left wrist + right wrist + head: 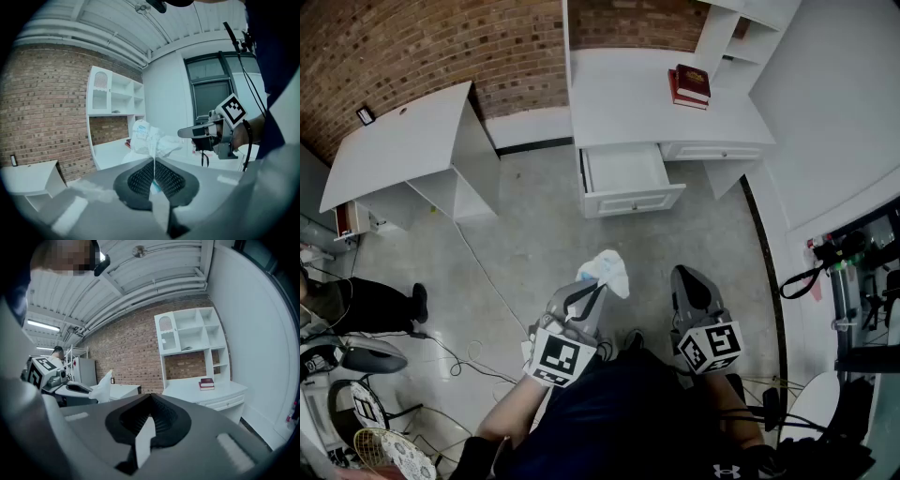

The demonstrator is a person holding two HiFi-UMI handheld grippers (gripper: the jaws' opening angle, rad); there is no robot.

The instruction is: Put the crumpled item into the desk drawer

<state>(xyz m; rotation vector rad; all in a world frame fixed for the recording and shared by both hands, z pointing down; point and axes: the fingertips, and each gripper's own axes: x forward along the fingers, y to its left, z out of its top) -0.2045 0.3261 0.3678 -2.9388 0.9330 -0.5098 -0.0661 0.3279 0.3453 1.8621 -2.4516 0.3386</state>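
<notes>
While left jaws pinch crumpled item (607, 270), right jaws together — grey floor (534, 230), brick wall (441, 47).

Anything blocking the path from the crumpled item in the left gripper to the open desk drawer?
Nothing visible. The left gripper is shut on the crumpled item, the drawer is open and empty, and only bare floor lies between them.

The left gripper (592, 291) holds the crumpled item (609, 270), white, at its jaw tips above the concrete floor (534, 234). The right gripper (686, 279) sits beside it, apart from the item. Ahead, the white desk (628, 94) has its drawer (633, 200) pulled open. Red books (690, 84) lie stacked on the desk top. A second desk (403, 145) stands to the left.
</notes>
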